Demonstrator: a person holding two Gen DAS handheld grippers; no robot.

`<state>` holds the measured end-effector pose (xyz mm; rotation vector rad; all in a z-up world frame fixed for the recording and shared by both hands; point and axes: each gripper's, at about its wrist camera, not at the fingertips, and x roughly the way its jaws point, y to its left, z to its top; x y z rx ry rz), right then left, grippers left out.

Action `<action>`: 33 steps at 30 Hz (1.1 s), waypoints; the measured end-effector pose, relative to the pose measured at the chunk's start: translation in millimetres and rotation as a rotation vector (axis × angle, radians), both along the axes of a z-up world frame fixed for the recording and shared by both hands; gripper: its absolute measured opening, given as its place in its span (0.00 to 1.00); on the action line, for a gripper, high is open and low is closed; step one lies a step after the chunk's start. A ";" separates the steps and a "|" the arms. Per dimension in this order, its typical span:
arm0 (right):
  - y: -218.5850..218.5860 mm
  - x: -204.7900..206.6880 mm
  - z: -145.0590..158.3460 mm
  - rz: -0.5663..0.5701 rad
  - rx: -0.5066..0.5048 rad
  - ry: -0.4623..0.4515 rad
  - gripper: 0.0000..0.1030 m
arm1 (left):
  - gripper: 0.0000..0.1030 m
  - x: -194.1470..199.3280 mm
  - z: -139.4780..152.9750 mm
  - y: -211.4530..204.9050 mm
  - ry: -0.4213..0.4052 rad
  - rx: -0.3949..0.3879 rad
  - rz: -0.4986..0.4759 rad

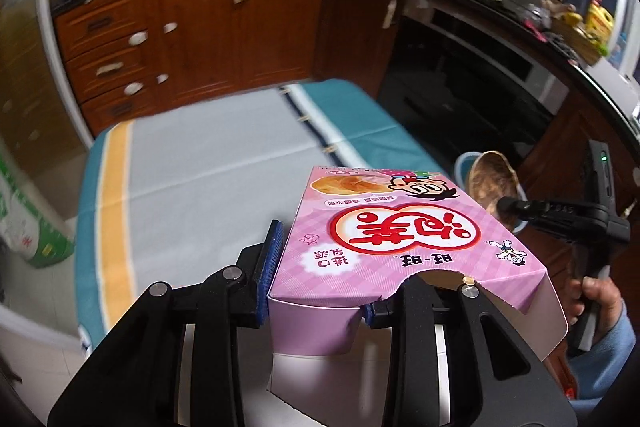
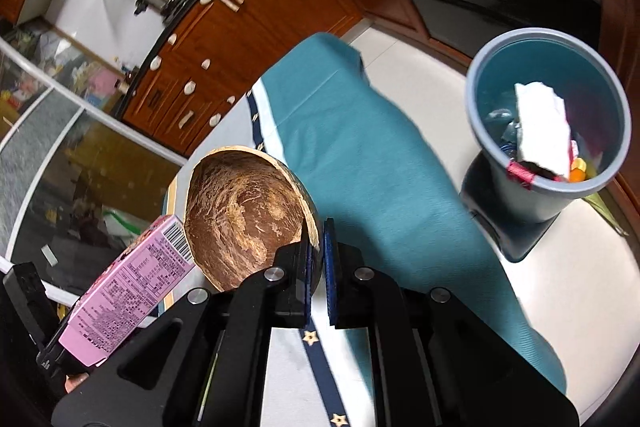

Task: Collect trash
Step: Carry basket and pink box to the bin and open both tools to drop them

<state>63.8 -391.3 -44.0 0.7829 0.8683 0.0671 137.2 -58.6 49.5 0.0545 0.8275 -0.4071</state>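
Left wrist view, nearest: the left gripper (image 1: 320, 279) is clamped on the near open end of a pink snack box (image 1: 400, 239), one blue pad on each side wall; the box stands out toward 12 o'clock, printed face up.
Left wrist view, at 3 o'clock: the right gripper (image 1: 505, 205) reaches in from the right, a hand (image 1: 596, 297) in a blue sleeve on its handle; its tip grips a brown coconut shell (image 1: 493, 183), with part of a bin rim (image 1: 464, 163) behind it.
Left wrist view, beyond the box: a table (image 1: 208, 163) under a grey and teal cloth with a yellow stripe.
Left wrist view, farthest: wooden cabinets (image 1: 200, 31) at 12 o'clock, with pots on the counter above them.
Right wrist view, nearest: the right gripper (image 2: 318, 263) has its jaws pressed together on the rim of the coconut shell (image 2: 244, 215), hollow side facing the camera.
Right wrist view, at 8 o'clock: the pink snack box (image 2: 128, 291), barcode side showing, just beside the shell; whether they touch I cannot tell.
Right wrist view, under the gripper: the teal cloth and a dark star-printed band on the table (image 2: 360, 155).
Right wrist view, at 2 o'clock: the blue-grey bin (image 2: 496, 163) stands on the pale floor, well apart from the shell, with white paper and mixed scraps inside.
Right wrist view, farthest: the cabinets (image 2: 248, 27) at 11 o'clock.
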 end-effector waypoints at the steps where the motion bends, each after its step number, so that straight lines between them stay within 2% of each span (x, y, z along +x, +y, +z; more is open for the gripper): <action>1: -8.4 -3.1 1.0 -0.016 0.005 -0.007 0.05 | 0.32 2.2 3.2 -14.8 -0.009 0.007 -0.025; 10: -92.4 -31.7 2.8 -0.194 0.014 -0.038 0.05 | 0.32 18.8 7.0 -137.4 -0.023 0.040 -0.208; 16: -158.4 -52.3 -6.4 -0.317 0.001 -0.026 0.05 | 0.32 32.8 -17.3 -231.8 0.008 0.087 -0.317; 23: -209.3 -58.5 -18.8 -0.400 -0.024 0.010 0.05 | 0.32 49.0 -49.8 -305.3 0.046 0.129 -0.378; 29: -230.1 -46.0 -27.4 -0.436 -0.086 0.058 0.05 | 0.32 61.0 -70.0 -356.9 0.024 0.215 -0.427; 33: -241.9 -30.6 -31.8 -0.446 -0.114 0.086 0.05 | 0.33 67.2 -84.8 -382.3 0.040 0.238 -0.459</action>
